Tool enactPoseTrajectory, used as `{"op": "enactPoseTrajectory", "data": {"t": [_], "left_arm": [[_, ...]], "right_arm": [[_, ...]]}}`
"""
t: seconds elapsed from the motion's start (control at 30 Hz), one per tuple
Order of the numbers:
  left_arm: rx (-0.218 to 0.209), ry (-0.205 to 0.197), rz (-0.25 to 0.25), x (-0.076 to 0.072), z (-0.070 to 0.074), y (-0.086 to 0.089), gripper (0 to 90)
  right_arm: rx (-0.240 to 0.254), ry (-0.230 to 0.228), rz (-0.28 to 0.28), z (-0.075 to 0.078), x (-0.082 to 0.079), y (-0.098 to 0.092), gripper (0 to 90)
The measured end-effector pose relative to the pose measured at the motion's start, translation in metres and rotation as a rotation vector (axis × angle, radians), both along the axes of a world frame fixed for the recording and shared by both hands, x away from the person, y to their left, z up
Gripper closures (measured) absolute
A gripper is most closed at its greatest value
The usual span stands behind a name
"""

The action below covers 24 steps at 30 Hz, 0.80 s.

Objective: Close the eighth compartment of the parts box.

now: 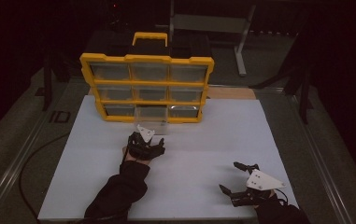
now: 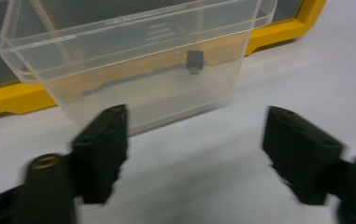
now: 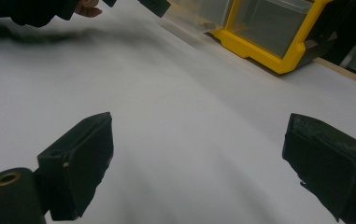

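Left gripper [image 2: 194, 144] released, jaws apart just short of the pulled-out clear drawer [image 2: 138, 70]; right gripper [image 3: 199, 163] likewise spread, nothing between.

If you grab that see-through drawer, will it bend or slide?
The clear drawer looks like thin hard plastic, so probably stiff but a little squeezable. It holds just one small grey piece, so likely light. On the smooth white board, it may slide easily.

Dim lab; yellow drawer organiser [image 1: 146, 88]; metal stand [image 1: 241, 44]
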<state>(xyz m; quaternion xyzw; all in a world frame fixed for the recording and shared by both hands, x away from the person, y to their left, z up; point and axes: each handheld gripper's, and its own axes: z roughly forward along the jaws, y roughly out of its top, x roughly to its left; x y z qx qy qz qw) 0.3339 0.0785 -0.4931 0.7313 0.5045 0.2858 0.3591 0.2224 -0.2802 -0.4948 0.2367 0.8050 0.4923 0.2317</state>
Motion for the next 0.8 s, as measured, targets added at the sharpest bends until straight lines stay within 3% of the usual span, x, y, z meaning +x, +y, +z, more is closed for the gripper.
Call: {"op": "enactPoseTrajectory", "data": {"t": [0.07, 0.1, 0.17, 0.2, 0.33, 0.63, 0.67, 0.8], "left_arm": [[0.017, -0.003, 0.021, -0.0003, -0.0008, -0.001, 29.3], [0.028, -0.004, 0.021, -0.0004, -0.0016, -0.0011, 37.4], [0.032, -0.01, 0.023, -0.0006, -0.0021, -0.001, 40.4], [0.03, -0.01, 0.028, -0.0012, -0.0025, -0.0003, 49.5], [0.027, -0.009, 0.025, -0.0012, -0.0034, 0.001, 59.6], [0.028, -0.015, 0.027, -0.0021, -0.002, 0.0026, 69.4], [0.029, -0.013, 0.024, -0.0016, -0.0017, 0.0035, 74.9], [0.035, -0.011, 0.021, -0.001, -0.0023, 0.0041, 80.2]], "right_arm": [[0.0, 0.0, 0.0, -0.0001, 0.0, 0.0002, 8.9], [-0.005, -0.001, 0.001, -0.0004, -0.0001, 0.0006, 8.9], [-0.005, -0.001, 0.001, -0.0004, -0.0001, 0.0006, 8.9], [-0.003, 0.0, 0.001, -0.0002, -0.0001, 0.0004, 8.9], [-0.005, 0.001, 0.0, -0.0005, -0.0001, 0.0006, 8.9], [-0.003, -0.001, 0.001, -0.0002, -0.0002, 0.0005, 8.9], [-0.006, 0.001, 0.002, -0.0005, -0.0001, 0.0009, 8.9], [-0.005, 0.0, 0.001, -0.0005, 0.0, 0.0008, 8.9]]}}
